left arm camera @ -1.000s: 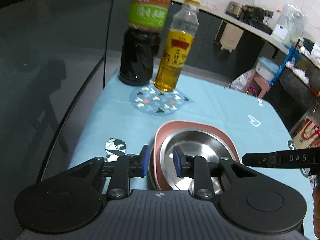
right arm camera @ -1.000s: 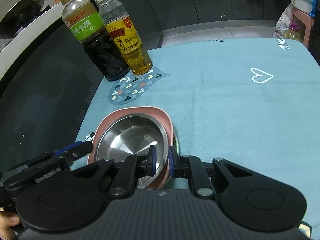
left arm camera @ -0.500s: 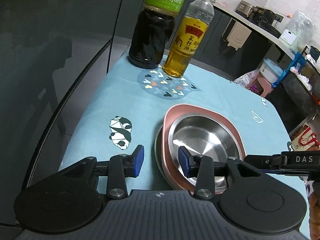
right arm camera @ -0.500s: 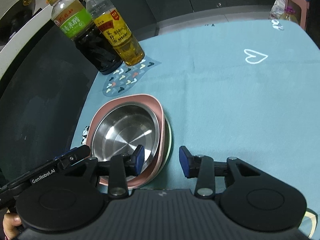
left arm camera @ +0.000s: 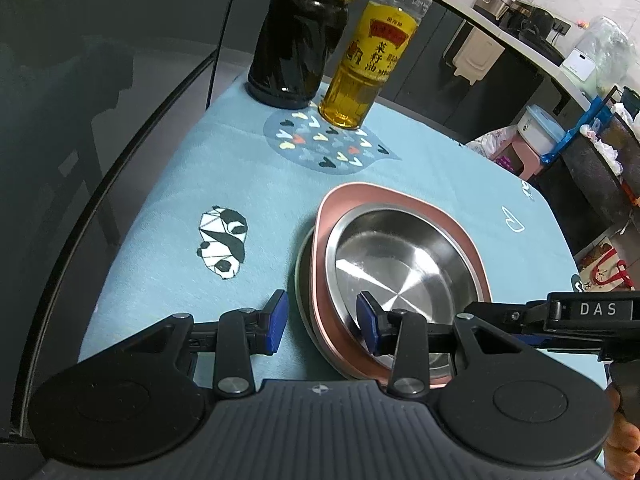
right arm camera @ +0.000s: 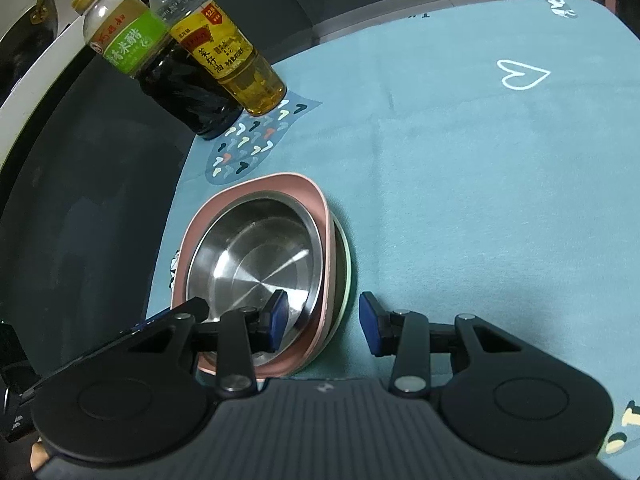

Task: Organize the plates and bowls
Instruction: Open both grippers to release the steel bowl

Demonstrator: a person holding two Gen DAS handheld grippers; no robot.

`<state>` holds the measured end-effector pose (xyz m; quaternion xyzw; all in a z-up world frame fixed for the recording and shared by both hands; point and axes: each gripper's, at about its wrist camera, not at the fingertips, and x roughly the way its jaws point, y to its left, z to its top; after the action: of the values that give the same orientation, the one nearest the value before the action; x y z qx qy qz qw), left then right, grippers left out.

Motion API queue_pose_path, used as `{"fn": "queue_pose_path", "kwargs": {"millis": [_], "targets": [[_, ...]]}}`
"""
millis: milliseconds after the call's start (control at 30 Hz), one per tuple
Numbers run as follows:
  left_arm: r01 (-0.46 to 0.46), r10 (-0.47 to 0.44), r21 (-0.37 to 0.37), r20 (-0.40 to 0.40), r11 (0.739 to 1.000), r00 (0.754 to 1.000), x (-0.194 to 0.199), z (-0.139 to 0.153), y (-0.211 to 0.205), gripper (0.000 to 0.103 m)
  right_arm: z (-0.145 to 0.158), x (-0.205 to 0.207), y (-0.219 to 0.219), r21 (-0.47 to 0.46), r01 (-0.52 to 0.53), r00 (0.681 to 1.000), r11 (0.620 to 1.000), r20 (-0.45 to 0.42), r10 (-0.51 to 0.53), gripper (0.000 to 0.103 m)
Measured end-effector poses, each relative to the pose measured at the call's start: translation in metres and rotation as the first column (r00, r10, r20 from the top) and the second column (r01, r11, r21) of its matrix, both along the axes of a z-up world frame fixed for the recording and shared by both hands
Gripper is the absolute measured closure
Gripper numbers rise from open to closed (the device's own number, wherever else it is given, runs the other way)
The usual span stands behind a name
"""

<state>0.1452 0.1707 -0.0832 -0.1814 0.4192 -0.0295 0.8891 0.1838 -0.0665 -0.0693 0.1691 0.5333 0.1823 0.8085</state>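
While you are holding both grippers low over the blue tablecloth (right arm camera: 460,168), the stack is sitting near the cloth's near-left corner: a steel bowl (left arm camera: 404,256) is nesting inside a pink plate (left arm camera: 478,264), and that pink plate is lying on a pale green plate (right arm camera: 349,268) whose rim is peeking out along one side. Your left gripper (left arm camera: 322,322) is standing with its jaws apart, straddling the stack's near-left edge; one blue pad is hanging outside over bare cloth and the other is hovering inside above the bowl's rim, and neither pad is pressing on anything. Your right gripper (right arm camera: 322,320) is doing the mirror of that on the opposite edge, jaws spread, its left pad sitting over the steel bowl and its right pad out past the green rim over the cloth, again with nothing clamped. At the far corner, a dark vinegar bottle (left arm camera: 298,40) with a green label is standing just beside a yellow oil bottle (left arm camera: 370,60), the two nearly touching, with a patch of little hearts (left arm camera: 324,146) printed on the cloth at their feet. A printed panda (left arm camera: 222,246) is showing on the cloth left of the stack, well clear of the plates.
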Motion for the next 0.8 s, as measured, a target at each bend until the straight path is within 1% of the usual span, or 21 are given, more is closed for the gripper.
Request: {"fn": "queue_pose_path", "kwargs": {"millis": [167, 300, 333, 400, 467, 567, 667, 800], "targets": [[0.010, -0.011, -0.015, -0.007, 1.000, 1.000, 0.002, -0.005, -0.001, 0.067, -0.007, 0.004, 0.002, -0.002, -0.002, 1.000, 1.000, -0.023, 0.002, 0.066], [0.018, -0.018, -0.005, 0.006, 1.000, 1.000, 0.003, -0.005, -0.004, 0.067, -0.008, 0.006, 0.003, 0.007, 0.001, 1.000, 1.000, -0.014, -0.001, 0.066], [0.016, -0.016, -0.001, 0.011, 1.000, 1.000, 0.003, -0.005, -0.005, 0.069, -0.009, 0.006, 0.005, 0.009, -0.005, 1.000, 1.000, -0.009, 0.005, 0.066], [0.008, -0.008, 0.019, 0.021, 1.000, 1.000, 0.001, -0.005, -0.007, 0.070, -0.007, 0.003, 0.011, -0.021, -0.022, 1.000, 1.000, 0.012, 0.022, 0.067], [0.002, -0.003, 0.031, 0.036, 1.000, 0.999, -0.002, -0.003, -0.008, 0.068, -0.003, -0.001, 0.019, -0.070, -0.041, 0.998, 0.997, 0.041, 0.044, 0.067], [-0.015, 0.012, 0.037, 0.066, 0.999, 0.998, -0.008, 0.006, -0.007, 0.068, 0.003, -0.008, 0.020, -0.064, -0.055, 0.997, 0.996, 0.059, 0.059, 0.067], [-0.010, 0.005, 0.049, 0.103, 0.999, 0.995, -0.015, 0.016, -0.008, 0.068, 0.014, -0.015, 0.018, -0.053, -0.057, 0.994, 0.997, 0.093, 0.062, 0.067], [-0.005, -0.003, 0.058, 0.132, 0.998, 0.991, -0.026, 0.027, -0.012, 0.068, 0.027, -0.027, 0.015, -0.057, -0.048, 0.990, 0.997, 0.129, 0.055, 0.067]]}}
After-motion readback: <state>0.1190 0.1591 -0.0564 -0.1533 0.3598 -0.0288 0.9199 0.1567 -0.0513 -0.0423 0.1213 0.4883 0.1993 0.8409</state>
